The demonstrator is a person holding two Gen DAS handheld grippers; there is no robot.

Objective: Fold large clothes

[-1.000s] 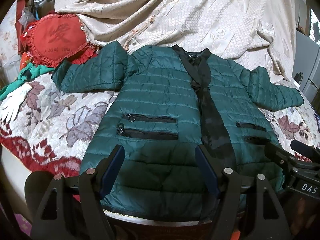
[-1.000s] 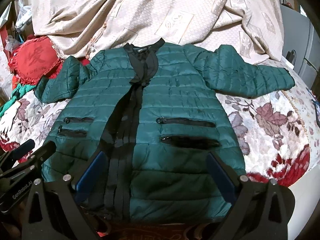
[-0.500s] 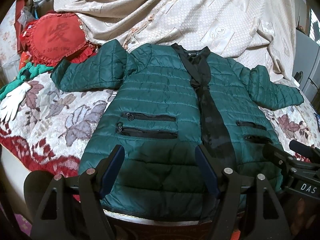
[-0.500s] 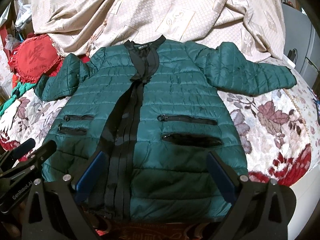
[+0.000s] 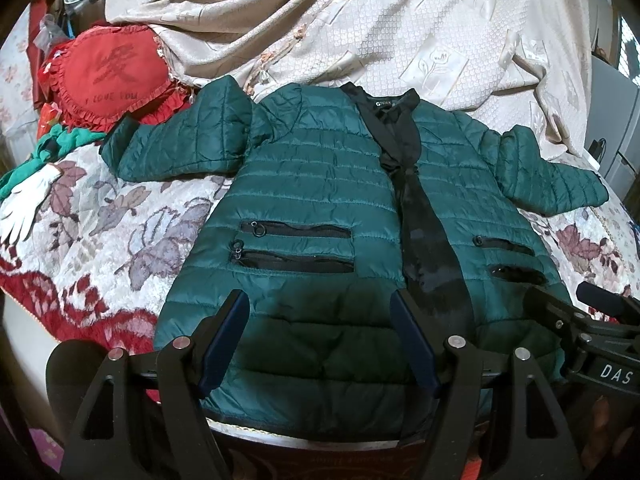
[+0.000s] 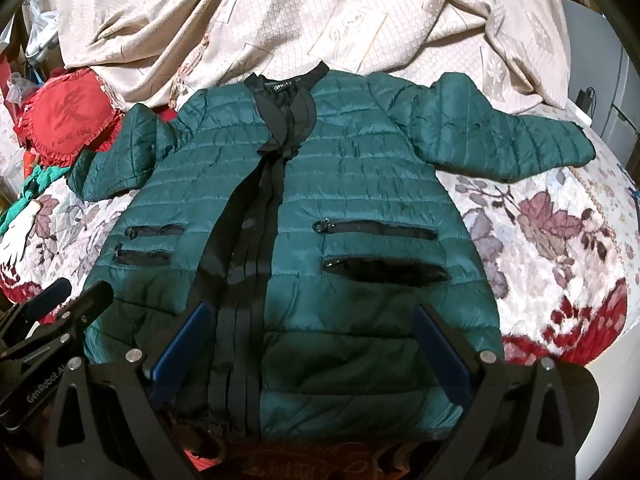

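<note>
A dark green quilted jacket with a black zip placket lies flat, front up, on the bed, both sleeves spread out; it also shows in the right wrist view. My left gripper is open and empty, hovering over the jacket's lower left hem. My right gripper is open and empty over the lower hem right of the zip. Each gripper shows at the edge of the other's view, the right one and the left one.
A floral bedspread covers the bed. A crumpled beige blanket lies behind the jacket. A red heart cushion, green cloth and a white glove sit at the left. A grey cabinet stands at the far right.
Both grippers have drawn back and up slightly, so the jacket sits a little higher and more fully in view. Both jaws stay open; the jacket has not moved.
</note>
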